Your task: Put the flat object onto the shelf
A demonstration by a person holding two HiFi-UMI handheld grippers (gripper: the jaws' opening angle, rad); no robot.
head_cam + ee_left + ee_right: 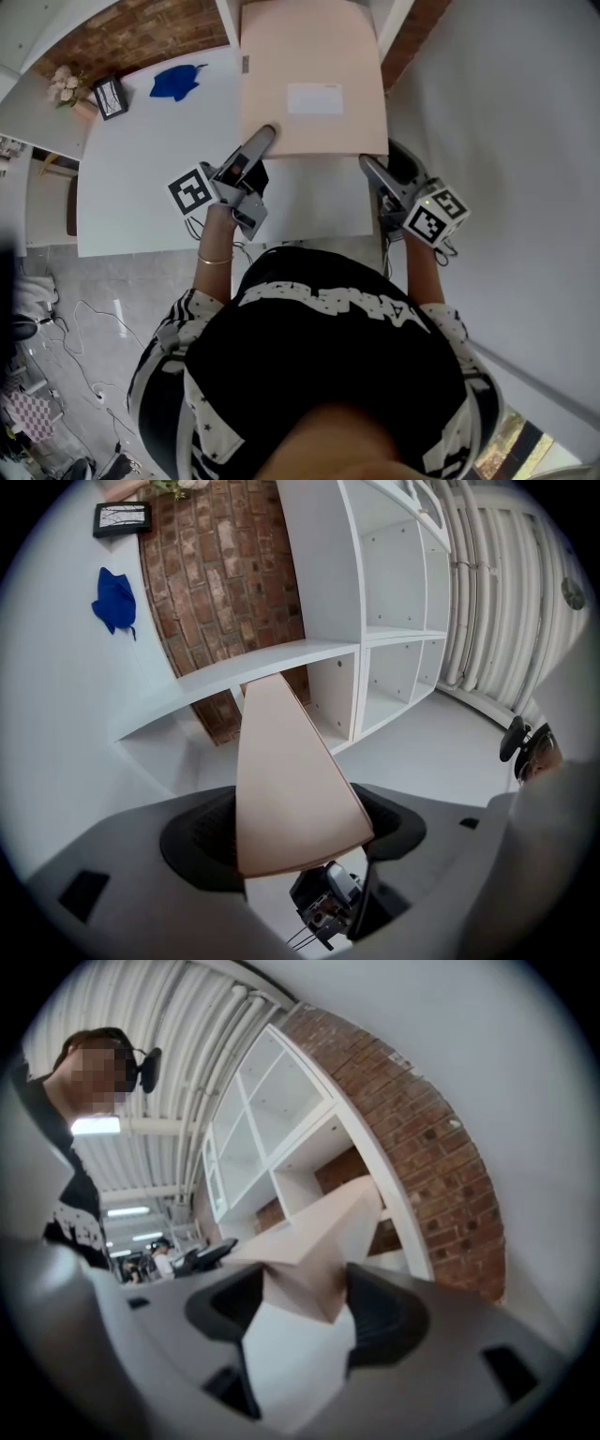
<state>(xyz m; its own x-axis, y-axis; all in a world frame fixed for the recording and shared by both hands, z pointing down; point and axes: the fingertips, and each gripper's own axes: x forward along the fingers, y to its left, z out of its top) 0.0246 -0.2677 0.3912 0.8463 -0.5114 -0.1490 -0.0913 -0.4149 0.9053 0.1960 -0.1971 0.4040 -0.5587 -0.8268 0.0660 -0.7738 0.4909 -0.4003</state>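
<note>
**A:** Pose of the left hand?

**B:** Stretched forward over the near edge of the white table, with a thin bangle on the bare wrist. Left gripper aimed away from the body, slanting toward the table's far right and tipped slightly upward.

**A:** Grip there?

**B:** Clenched on the near left corner of the pale peach flat cardboard box with a white label. One jaw over the top face, the other beneath.

**A:** And the right side?

**B:** Forearm out just past the table's near right corner. Right gripper held level and rolled, marker cube outward. Jaws grasping the box's near right corner, pads against it on both sides.

**A:** Place of the box?

**B:** Over the table's far right part, with the far end reaching toward the white shelf unit behind the table. Touching the tabletop or not: impossible to tell.

**A:** Anything else on the table?

**B:** Crumpled blue cloth near the table's far edge. Small black picture frame at the table's far left corner.
</note>
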